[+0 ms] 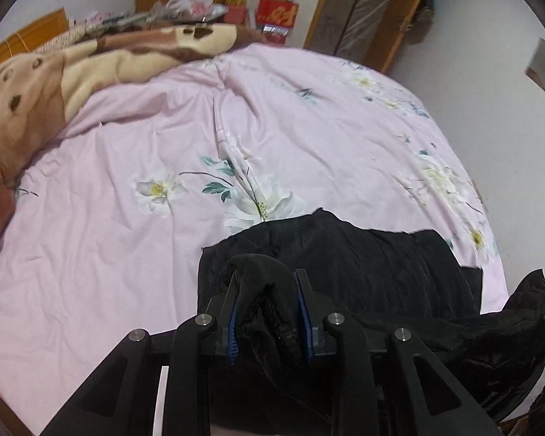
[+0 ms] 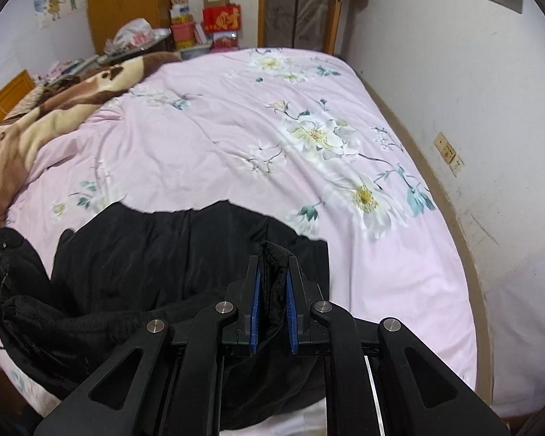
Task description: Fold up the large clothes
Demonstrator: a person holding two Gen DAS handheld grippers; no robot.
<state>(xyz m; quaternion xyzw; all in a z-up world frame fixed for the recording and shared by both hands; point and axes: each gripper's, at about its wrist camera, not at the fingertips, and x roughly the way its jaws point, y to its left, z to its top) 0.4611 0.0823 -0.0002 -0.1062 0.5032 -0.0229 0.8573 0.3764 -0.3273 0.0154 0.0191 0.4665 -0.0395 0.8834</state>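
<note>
A large black garment [image 1: 363, 265] lies on the near part of the bed, its far half spread flat on the pink floral cover. It also shows in the right wrist view [image 2: 170, 247]. My left gripper [image 1: 267, 272] is shut on a bunched fold of the black garment at its left near edge. My right gripper [image 2: 272, 259] is shut on a fold of the same garment at its right near edge. Both hold the near edge lifted slightly above the bed. The right gripper's held bunch shows at the far right of the left wrist view [image 1: 527, 312].
The pink floral bed cover [image 2: 272, 138] fills most of both views. A brown and cream blanket [image 1: 54, 72] is heaped at the far left. Boxes and bags [image 2: 218, 21] are stacked behind the bed. A white wall [image 2: 454, 109] runs along the bed's right side.
</note>
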